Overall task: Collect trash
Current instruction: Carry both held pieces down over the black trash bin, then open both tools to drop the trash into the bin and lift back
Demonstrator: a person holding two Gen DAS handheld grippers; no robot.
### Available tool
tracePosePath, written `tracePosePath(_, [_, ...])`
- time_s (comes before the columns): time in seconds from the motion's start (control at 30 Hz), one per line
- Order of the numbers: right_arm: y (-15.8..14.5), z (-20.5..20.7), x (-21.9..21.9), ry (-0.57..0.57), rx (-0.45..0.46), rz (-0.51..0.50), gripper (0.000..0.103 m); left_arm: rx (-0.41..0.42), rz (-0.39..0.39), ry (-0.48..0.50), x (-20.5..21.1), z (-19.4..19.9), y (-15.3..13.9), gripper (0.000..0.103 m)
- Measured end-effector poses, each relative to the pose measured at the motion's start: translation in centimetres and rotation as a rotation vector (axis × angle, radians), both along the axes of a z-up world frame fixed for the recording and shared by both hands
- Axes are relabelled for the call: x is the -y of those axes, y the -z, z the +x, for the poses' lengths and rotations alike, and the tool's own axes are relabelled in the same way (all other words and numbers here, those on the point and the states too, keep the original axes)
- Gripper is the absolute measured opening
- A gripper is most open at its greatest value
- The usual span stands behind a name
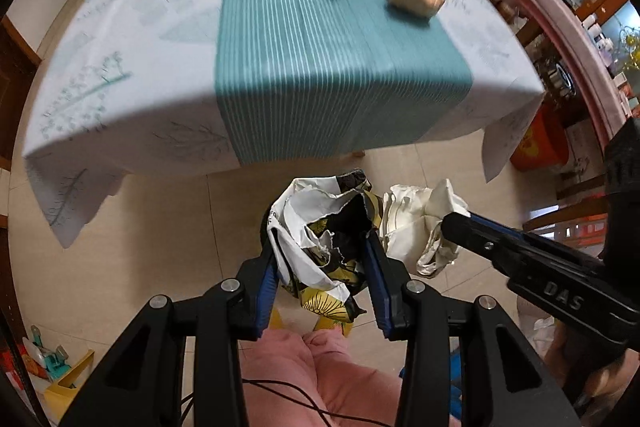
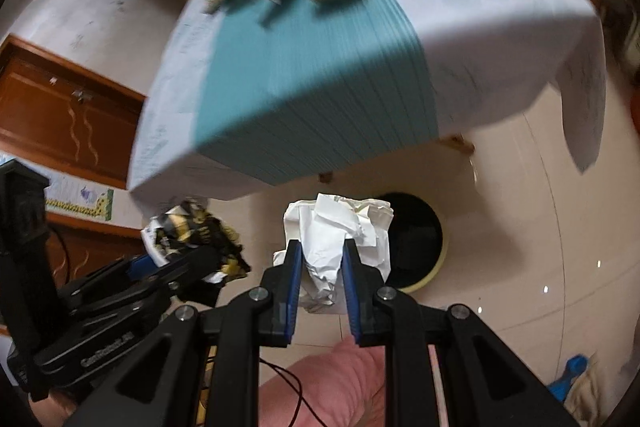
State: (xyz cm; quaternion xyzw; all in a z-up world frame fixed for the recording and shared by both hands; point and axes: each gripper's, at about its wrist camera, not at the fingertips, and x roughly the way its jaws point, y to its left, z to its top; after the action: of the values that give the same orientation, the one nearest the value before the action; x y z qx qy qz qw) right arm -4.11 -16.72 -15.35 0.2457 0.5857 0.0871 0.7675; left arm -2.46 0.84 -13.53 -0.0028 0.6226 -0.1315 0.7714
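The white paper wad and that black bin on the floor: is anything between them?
Nothing. The right wrist view shows the white paper wad, pinched by the right gripper, over the black bin, only air between.

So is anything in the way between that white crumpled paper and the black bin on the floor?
Nothing visible. The right gripper holds the white crumpled paper in the air just beside the black bin, whose open mouth shows only bare floor around it.

"DAS" is printed in raised letters on the right gripper (image 1: 448, 223); other lettering is too blurred.
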Motion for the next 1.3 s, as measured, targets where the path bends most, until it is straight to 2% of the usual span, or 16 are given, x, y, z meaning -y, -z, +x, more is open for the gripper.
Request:
tracePosePath(0.17, [6.2,0.7,0.4,0.068,-0.068,0.011,0.02,-0.029,0.01,0.006,0.5,1.2,5.0,0.041])
tracePosePath(0.4, [14.5,0.8,0.1,0.148,-0.142,0.045,0.025,-0.021,0.062,0.027,1.5,3.4,12.2,0.055])
tracePosePath(0.5, [17.1,0.6,0.0,0.174,-0.141,0.033,0.046,-0.038,0.103,0.026,1.5,4.0,15.0,0.058])
tracePosePath(0.63, [19.1,0.3,-0.2,0.189,-0.152,0.008,0.049,-0.056,0.135,0.021,1.4,4.1,16.9,0.071])
tracePosePath(0.73, [19.1,0.1,-0.4,0.194,-0.156,-0.013,0.049,-0.059,0.134,0.011,1.1,3.7,17.0,0.088])
tracePosePath(0.97, [15.8,0.6,-0.3,0.2,-0.141,-0.054,0.049,-0.04,0.116,0.028,0.4,2.6,14.7,0.089])
tracePosePath(1.3, [9.0,0.3,-1.1,0.186,-0.093,-0.108,0.049,0.003,0.068,0.026,-0.6,1.6,6.0,0.089])
